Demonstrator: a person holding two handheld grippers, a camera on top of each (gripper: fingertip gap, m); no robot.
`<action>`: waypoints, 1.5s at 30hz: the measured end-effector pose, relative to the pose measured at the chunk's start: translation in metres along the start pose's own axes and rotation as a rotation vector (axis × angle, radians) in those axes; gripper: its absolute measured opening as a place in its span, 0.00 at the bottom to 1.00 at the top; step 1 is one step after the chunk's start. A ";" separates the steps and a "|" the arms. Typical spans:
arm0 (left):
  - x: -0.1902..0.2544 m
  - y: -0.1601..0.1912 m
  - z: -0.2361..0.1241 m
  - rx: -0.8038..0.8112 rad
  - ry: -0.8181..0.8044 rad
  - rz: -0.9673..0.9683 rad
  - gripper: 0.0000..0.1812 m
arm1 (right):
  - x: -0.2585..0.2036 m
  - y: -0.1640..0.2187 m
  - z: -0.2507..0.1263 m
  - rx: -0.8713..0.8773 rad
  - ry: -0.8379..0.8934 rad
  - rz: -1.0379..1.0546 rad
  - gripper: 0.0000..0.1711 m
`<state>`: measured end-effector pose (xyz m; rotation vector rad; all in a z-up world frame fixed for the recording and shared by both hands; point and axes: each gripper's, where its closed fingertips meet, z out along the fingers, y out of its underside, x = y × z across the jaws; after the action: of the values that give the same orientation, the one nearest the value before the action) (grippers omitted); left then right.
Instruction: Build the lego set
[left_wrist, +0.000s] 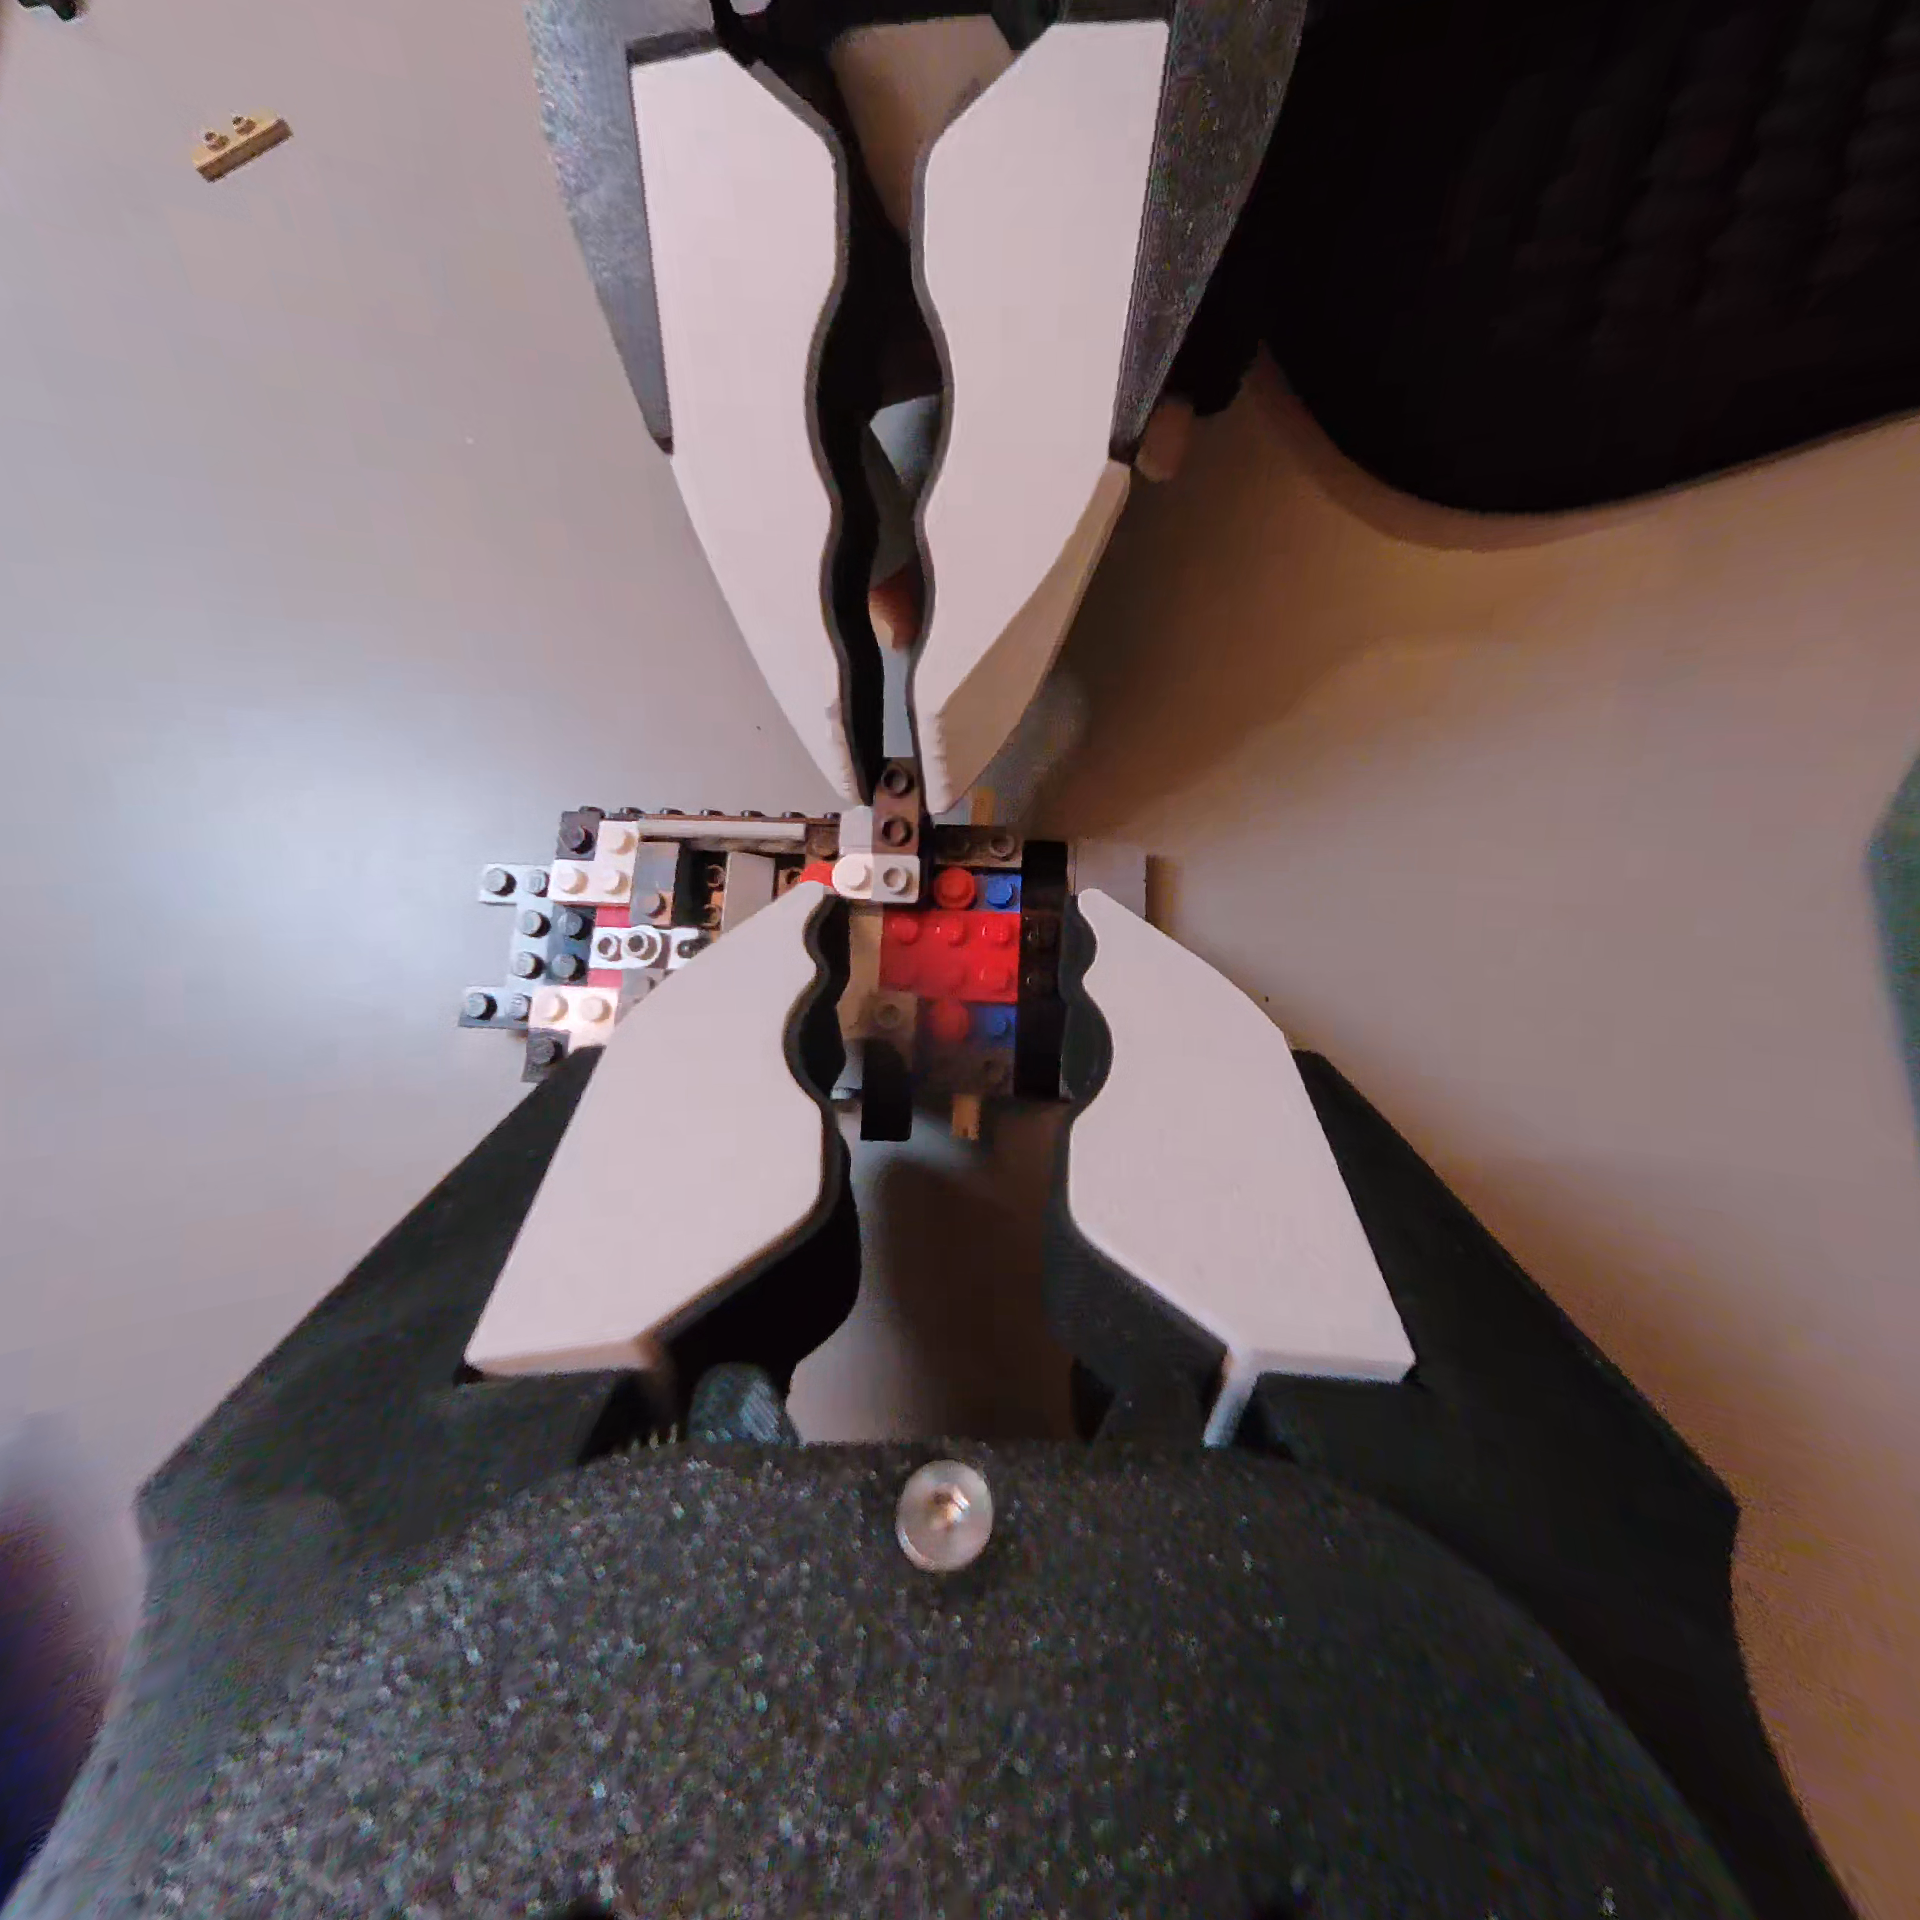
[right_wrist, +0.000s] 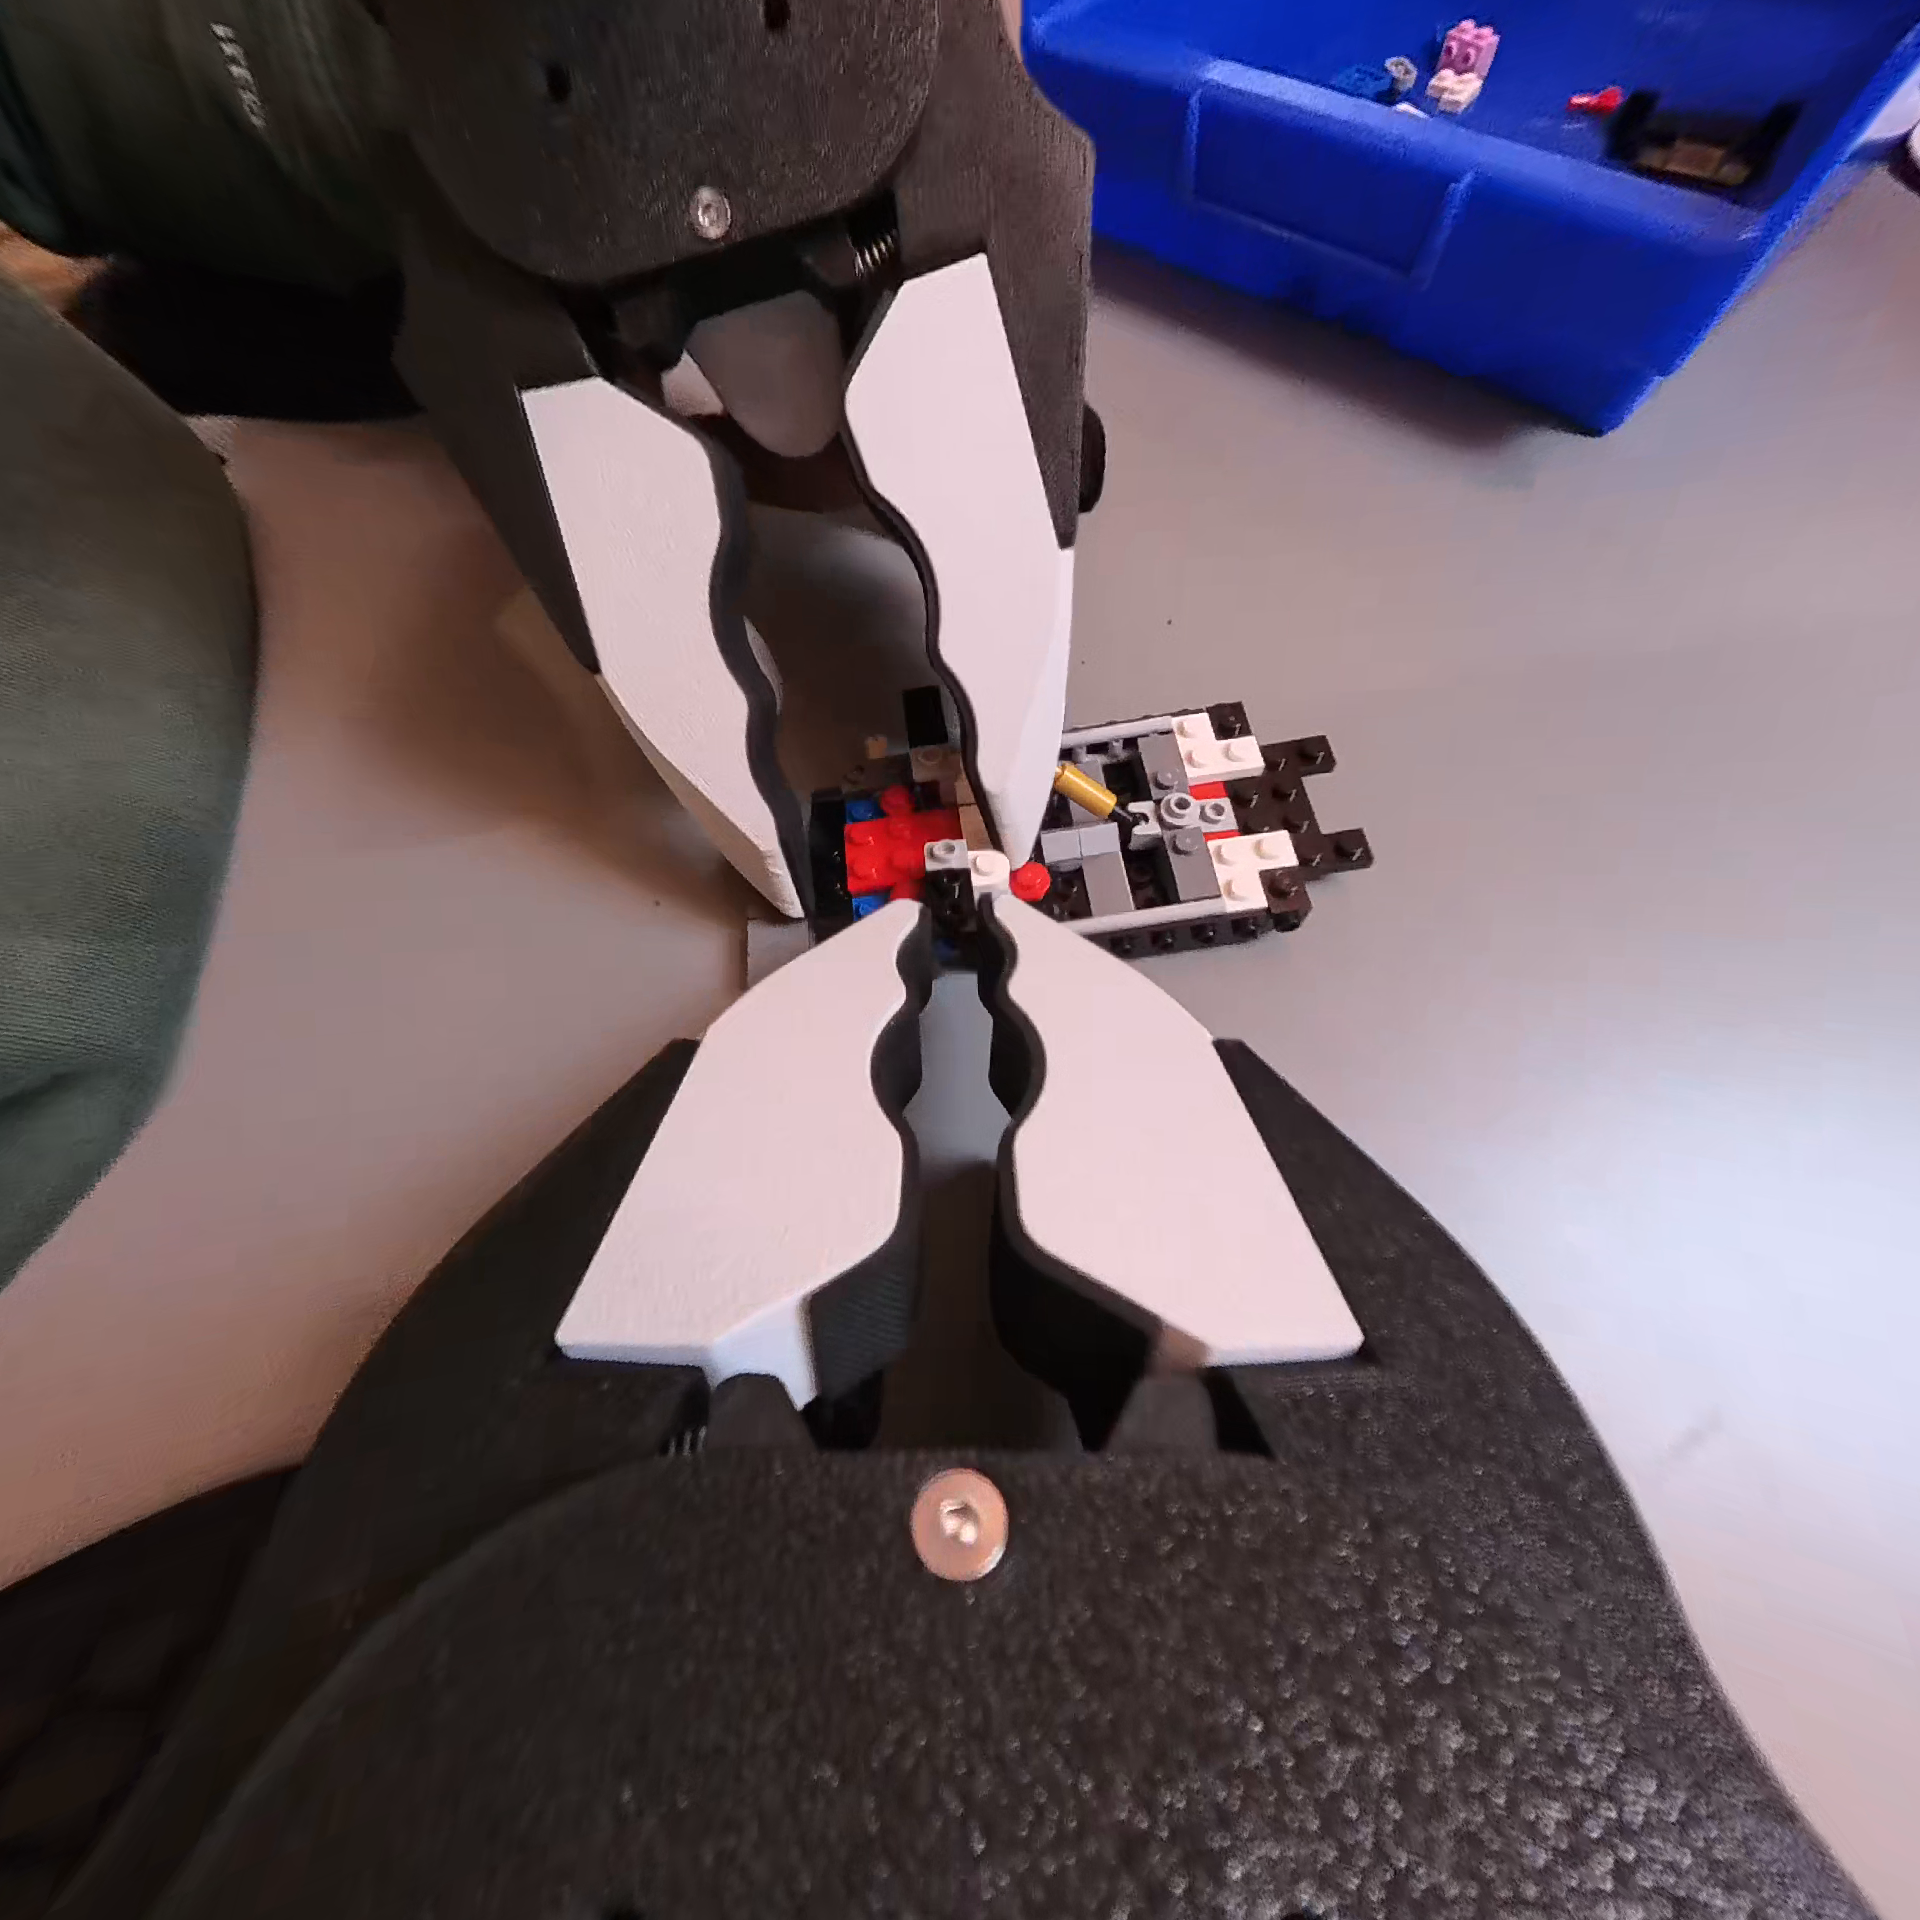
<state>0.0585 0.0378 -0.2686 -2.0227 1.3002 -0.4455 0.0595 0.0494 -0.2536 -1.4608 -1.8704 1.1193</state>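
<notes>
glossy plastic brick model (left_wrist: 935, 956), matt table (left_wrist: 260, 623)

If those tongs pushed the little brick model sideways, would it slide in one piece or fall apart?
The brick model lies low and flat on the table, so it probably slides rather than tips. It looks light. Small stud-mounted bits, like the gold piece, might pop off.

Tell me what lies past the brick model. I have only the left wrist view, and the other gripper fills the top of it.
Observer: A blue bin stands beyond the brick model, off to one side.
Operator: Is it empty?
Observer: No, it holds a few loose pieces, a pink one among them.
Operator: Is anything hidden under my own gripper's fingers?
Observer: Yes, a gold cylinder lies on the model, right beside one finger of the left gripper.
</notes>
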 end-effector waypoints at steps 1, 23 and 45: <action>0.001 0.000 0.000 -0.001 0.008 -0.005 0.21 | -0.001 -0.001 -0.001 0.010 -0.016 0.018 0.04; -0.008 -0.047 -0.064 0.416 -0.017 -0.129 0.16 | -0.015 -0.072 -0.022 0.334 -0.160 0.303 0.05; -0.043 -0.024 -0.134 0.753 -0.010 -0.301 0.09 | -0.003 -0.137 0.023 0.459 -0.187 0.176 0.06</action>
<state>-0.0261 0.0349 -0.1535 -1.5543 0.6579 -0.9054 -0.0309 0.0290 -0.1503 -1.3033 -1.4790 1.6881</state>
